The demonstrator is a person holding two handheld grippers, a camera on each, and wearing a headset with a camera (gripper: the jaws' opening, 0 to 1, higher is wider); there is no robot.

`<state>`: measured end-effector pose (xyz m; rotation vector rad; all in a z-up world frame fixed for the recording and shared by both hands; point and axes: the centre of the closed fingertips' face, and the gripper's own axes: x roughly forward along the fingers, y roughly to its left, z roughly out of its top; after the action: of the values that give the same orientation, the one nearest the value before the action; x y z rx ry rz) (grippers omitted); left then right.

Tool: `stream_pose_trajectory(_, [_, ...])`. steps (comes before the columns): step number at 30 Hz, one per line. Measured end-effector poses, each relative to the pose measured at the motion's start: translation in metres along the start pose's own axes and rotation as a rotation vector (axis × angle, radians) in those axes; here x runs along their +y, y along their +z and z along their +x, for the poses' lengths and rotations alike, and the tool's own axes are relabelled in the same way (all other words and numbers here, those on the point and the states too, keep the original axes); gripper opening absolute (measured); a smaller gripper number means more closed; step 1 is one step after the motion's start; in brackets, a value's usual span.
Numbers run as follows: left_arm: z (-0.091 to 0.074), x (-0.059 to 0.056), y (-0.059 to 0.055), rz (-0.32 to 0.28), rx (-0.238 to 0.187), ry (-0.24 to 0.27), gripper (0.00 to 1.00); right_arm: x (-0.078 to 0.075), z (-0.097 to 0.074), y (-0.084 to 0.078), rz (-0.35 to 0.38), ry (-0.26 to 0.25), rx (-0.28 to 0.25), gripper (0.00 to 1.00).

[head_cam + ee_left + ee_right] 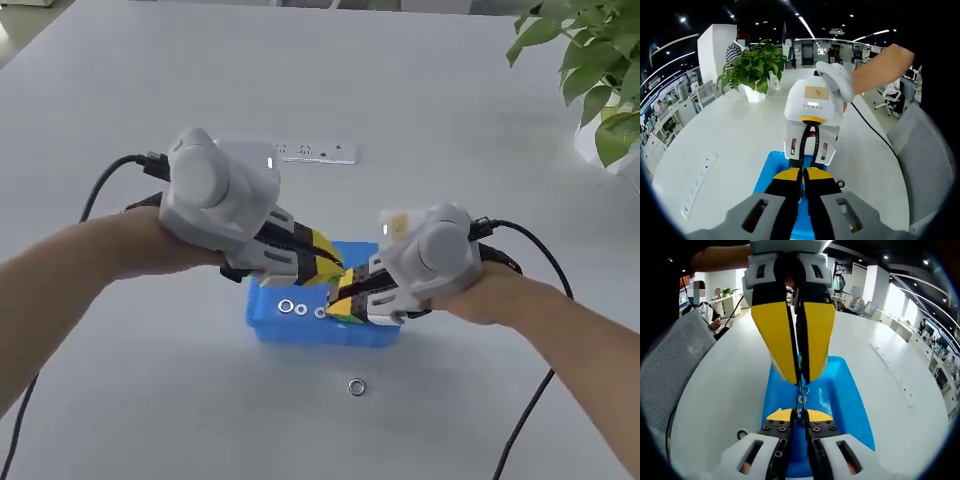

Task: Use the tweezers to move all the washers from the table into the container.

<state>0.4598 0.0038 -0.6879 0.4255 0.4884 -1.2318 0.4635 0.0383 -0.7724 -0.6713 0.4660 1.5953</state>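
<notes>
A: One washer (357, 386), in the head view, is lying on the table (150, 420) just outside the container (270, 330), nearer the right gripper (345, 303); three more are sitting inside.
B: Left gripper view?
A: The left gripper (802, 176) is pressing its jaws together, nose to nose with its partner.
B: Right gripper view?
A: Both grippers are clamping the tweezers (800, 399), which are lying lengthwise over the container; the washer is lying lower left.

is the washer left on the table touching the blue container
Apart. The head view shows the washer lying on the table in front of the blue container, with a strip of bare surface between it and the near wall.
</notes>
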Motion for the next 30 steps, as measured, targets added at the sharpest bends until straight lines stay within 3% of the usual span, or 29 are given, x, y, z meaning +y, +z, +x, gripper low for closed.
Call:
stream_pose_trajectory(8, [0.001,0.001,0.0,0.017,0.002,0.002,0.06,-0.001,-0.001,0.0,-0.002,-0.014,0.007,0.12])
stream_pose_trajectory(12, [0.001,0.002,0.0,0.01,0.002,0.008,0.05,-0.003,-0.005,0.005,0.027,-0.04,-0.015,0.13])
stream_pose_trajectory(23, [0.0,0.001,0.0,0.007,0.013,0.012,0.05,-0.004,-0.021,0.015,0.047,-0.092,-0.034,0.28])
stream_pose_trajectory(30, [-0.002,0.0,-0.002,0.004,0.02,0.015,0.05,-0.003,-0.032,0.018,0.114,-0.127,-0.054,0.4])
